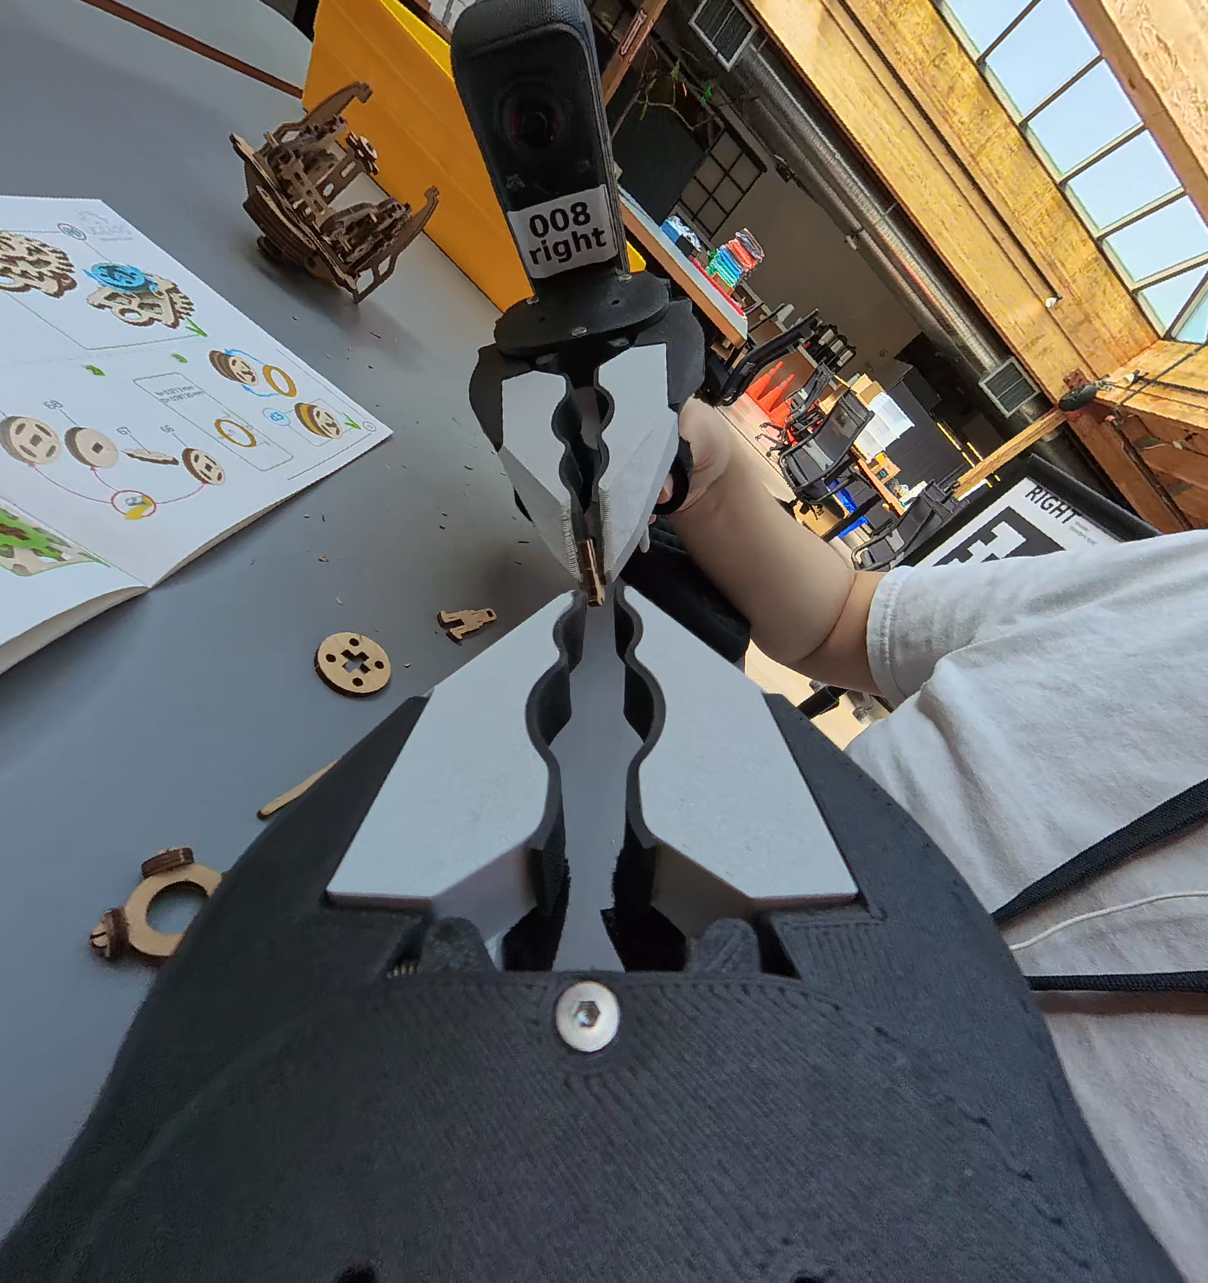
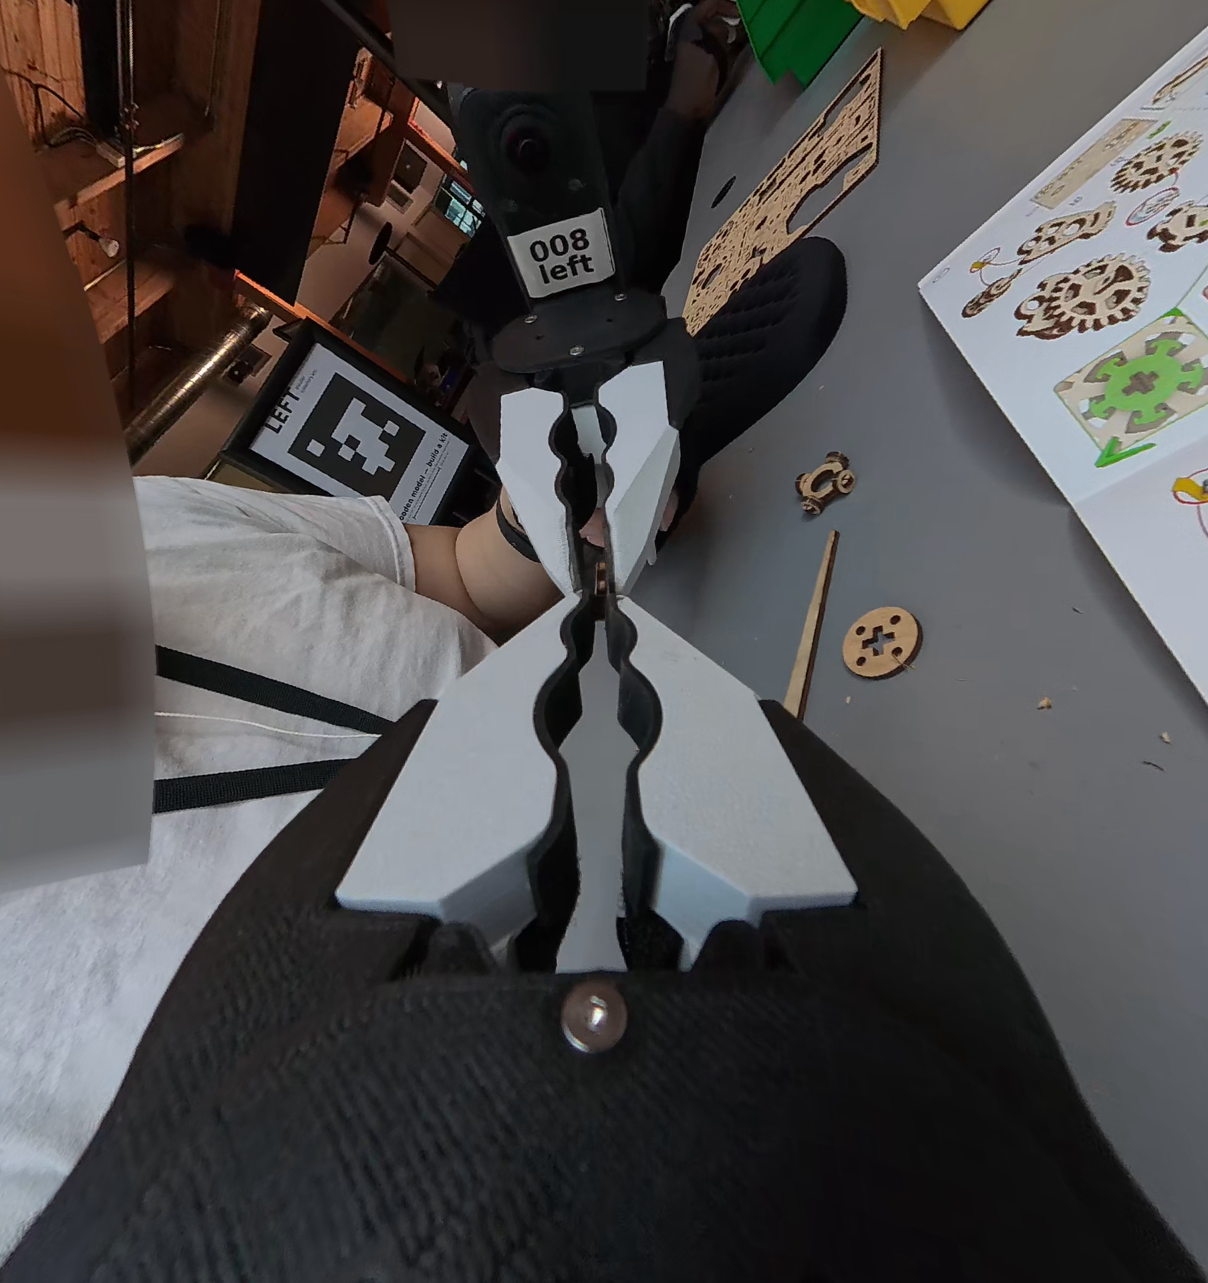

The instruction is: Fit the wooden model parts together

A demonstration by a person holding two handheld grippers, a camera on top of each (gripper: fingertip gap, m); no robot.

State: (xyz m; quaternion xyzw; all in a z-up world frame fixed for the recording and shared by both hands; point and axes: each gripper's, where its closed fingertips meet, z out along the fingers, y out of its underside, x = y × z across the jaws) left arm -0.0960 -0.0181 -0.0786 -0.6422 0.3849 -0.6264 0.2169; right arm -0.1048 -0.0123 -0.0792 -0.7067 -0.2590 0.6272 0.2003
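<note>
My left gripper (image 1: pixel 596 598) and right gripper (image 1: pixel 589 555) meet tip to tip above the grey table (image 1: pixel 379 555). A small wooden part (image 1: pixel 593 576) is pinched between them. In the left wrist view it sits in the right gripper's jaws and its end reaches the left tips. In the right wrist view the part (image 2: pixel 600 577) sits in the left gripper (image 2: pixel 598 566), right at the tips of my right gripper (image 2: pixel 598 605). Both jaws are nearly closed. Whether this is one part or two joined parts is hidden.
On the table lie a wooden disc with a cross hole (image 1: pixel 353 663), a small figure-shaped piece (image 1: pixel 467 621), a ring with pegs (image 1: pixel 157 902), a thin stick (image 1: pixel 296 791), a half-built model (image 1: pixel 330 201), an open instruction booklet (image 1: pixel 136 416), a cut-out sheet (image 2: pixel 782 201) and a yellow box (image 1: pixel 407 139). My left and right fingertips are right by each other.
</note>
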